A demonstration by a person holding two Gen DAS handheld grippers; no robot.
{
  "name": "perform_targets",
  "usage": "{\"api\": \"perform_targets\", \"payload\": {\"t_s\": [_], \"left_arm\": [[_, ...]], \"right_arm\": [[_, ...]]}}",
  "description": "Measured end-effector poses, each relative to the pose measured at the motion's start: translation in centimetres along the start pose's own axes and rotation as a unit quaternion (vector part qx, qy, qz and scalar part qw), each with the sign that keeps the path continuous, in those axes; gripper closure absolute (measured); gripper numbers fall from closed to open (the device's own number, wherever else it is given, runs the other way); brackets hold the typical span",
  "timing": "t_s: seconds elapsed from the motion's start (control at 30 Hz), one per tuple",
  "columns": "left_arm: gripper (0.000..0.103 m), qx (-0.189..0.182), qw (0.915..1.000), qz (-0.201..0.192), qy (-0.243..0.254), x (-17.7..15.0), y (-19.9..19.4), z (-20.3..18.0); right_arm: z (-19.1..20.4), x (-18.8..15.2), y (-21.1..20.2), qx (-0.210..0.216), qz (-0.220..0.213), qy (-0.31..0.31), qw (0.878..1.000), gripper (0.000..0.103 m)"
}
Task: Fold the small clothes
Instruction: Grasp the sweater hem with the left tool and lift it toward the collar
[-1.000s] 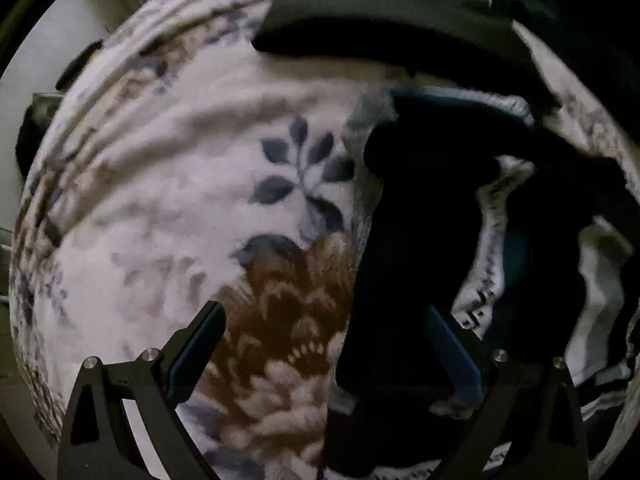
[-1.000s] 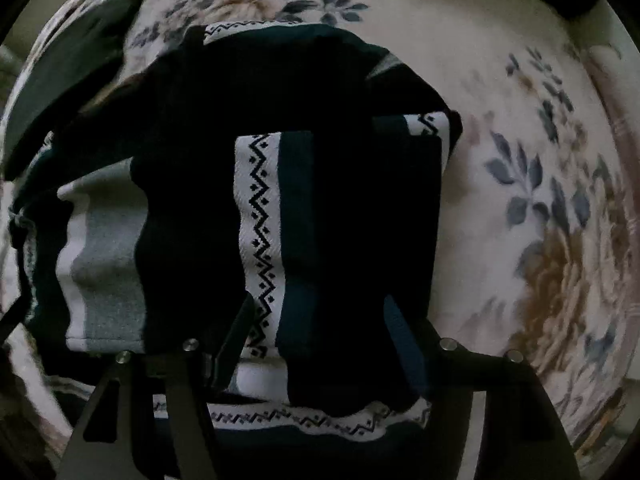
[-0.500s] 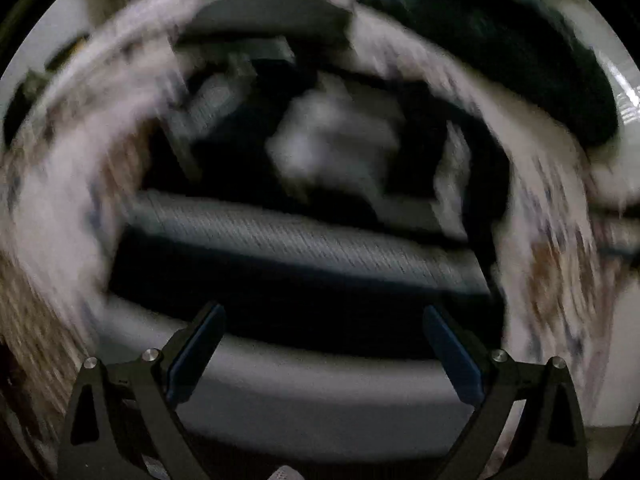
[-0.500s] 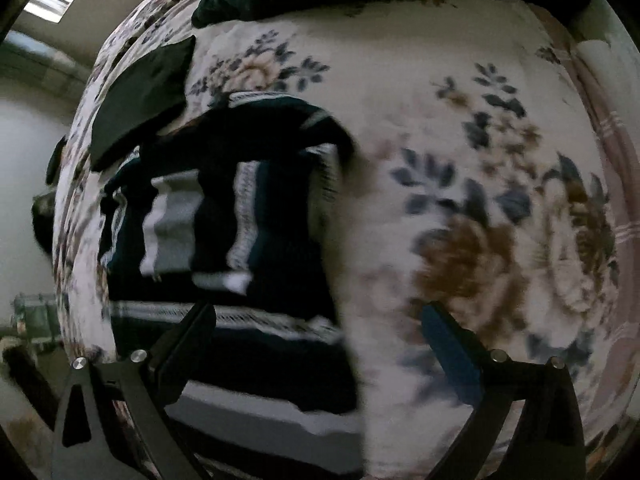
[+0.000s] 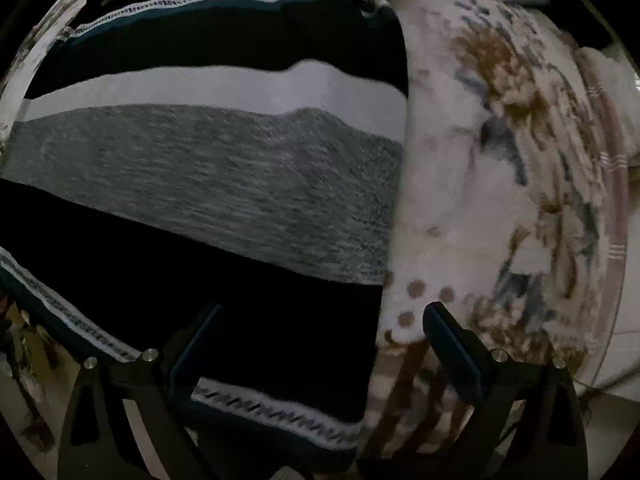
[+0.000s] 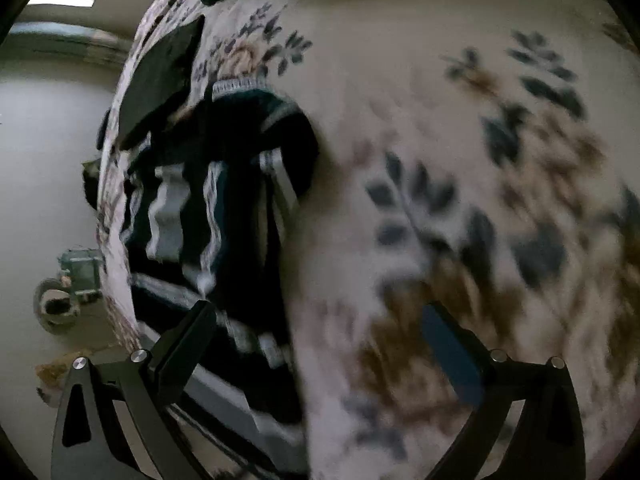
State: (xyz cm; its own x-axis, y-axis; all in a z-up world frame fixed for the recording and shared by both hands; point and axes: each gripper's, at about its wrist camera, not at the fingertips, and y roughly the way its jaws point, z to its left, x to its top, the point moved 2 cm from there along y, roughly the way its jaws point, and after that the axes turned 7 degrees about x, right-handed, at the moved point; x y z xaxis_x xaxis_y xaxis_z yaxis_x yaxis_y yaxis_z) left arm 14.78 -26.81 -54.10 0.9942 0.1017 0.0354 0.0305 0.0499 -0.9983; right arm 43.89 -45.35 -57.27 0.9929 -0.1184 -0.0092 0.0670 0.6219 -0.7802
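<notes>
Striped garment on floral bedspread; no legible writing seen.
Navy, white and grey-banded garment (image 5: 208,168) lies directly beneath wide, empty left gripper (image 5: 320,344); right gripper (image 6: 320,340), just opened wide and empty, has it left of it.

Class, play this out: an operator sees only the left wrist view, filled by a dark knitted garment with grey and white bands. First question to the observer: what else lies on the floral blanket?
Observer: A flat black cloth lies beyond the striped garment.
Operator: Is the right gripper holding anything?
Observer: No, the right gripper is open and empty; its jaws have just been opening.
Operator: What is under it?
Observer: Mostly bare floral blanket, beside the garment's edge.
</notes>
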Motion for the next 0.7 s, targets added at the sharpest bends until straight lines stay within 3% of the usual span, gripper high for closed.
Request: {"api": "perform_targets", "payload": {"t_s": [0.17, 0.2, 0.3, 0.33, 0.37, 0.4, 0.47, 0.5, 0.7], "left_arm": [[0.003, 0.036, 0.9991, -0.019, 0.006, 0.8, 1.5, -1.6], [0.003, 0.041, 0.9989, -0.022, 0.010, 0.9, 1.6, -1.9], [0.006, 0.053, 0.9974, -0.041, 0.026, 1.4, 1.7, -2.8], [0.014, 0.053, 0.9970, -0.046, 0.030, 1.4, 1.8, -3.2], [0.030, 0.054, 0.9964, -0.056, 0.036, 1.4, 1.5, -3.4], [0.039, 0.056, 0.9957, -0.063, 0.038, 1.4, 1.3, -3.5], [0.087, 0.058, 0.9948, -0.077, 0.034, 1.4, 0.6, -3.0], [0.095, 0.059, 0.9943, -0.084, 0.030, 1.4, 0.1, -2.5], [0.097, 0.013, 0.9926, -0.118, -0.023, 1.9, -4.3, 1.6]], "right_arm": [[0.0, 5.0, 4.6, 0.039, 0.010, 0.022, 0.999, 0.004], [-0.1, 5.6, 5.7, 0.044, 0.018, 0.035, 0.998, 0.011], [-0.2, 6.3, 7.8, 0.056, 0.032, 0.061, 0.996, 0.054], [0.1, 6.4, 8.0, 0.055, 0.030, 0.062, 0.996, 0.064], [0.6, 6.5, 8.0, 0.051, 0.026, 0.055, 0.997, 0.068], [1.2, 6.5, 7.9, 0.048, 0.023, 0.045, 0.998, 0.077], [2.1, 6.5, 7.5, 0.043, 0.019, 0.035, 0.998, 0.080], [2.3, 6.4, 7.2, 0.043, 0.018, 0.033, 0.998, 0.081], [5.1, 6.2, 5.2, 0.032, 0.020, 0.003, 0.999, 0.084]]}}
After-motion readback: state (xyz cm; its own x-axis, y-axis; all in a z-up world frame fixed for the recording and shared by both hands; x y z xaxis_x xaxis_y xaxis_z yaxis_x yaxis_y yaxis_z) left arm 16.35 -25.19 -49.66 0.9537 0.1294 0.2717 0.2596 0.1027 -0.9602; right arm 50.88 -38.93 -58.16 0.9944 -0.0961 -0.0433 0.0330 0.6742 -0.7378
